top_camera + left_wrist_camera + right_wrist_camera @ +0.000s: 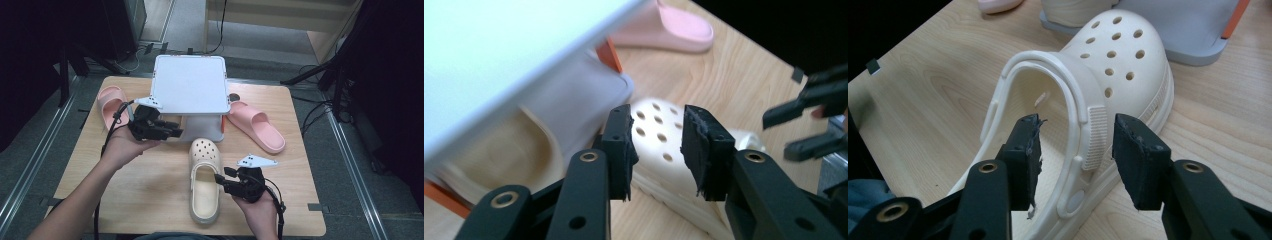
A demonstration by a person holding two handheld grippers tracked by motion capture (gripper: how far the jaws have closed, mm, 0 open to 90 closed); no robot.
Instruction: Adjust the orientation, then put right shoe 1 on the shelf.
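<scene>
A cream clog (204,180) lies on the wooden table (150,185), toe pointing toward the white two-tier rack (190,85) at the far centre of the table. The toe sits just short of the rack's grey lower shelf (1198,35).

Right gripper (223,182): jaws parted, grasping nothing. In the right gripper view (1075,160) they straddle the clog's side wall and heel strap (1093,135) near the pivot; contact cannot be confirmed.

Left gripper (172,131): jaws released, empty, held beside the rack's front-left edge, above and apart from the clog. Its own view (655,150) looks past the jaws onto the clog's perforated toe (656,135).

One pink slide (257,126) lies right of the rack; a second pink slide (111,102) lies to its left, behind the left hand (125,145).
</scene>
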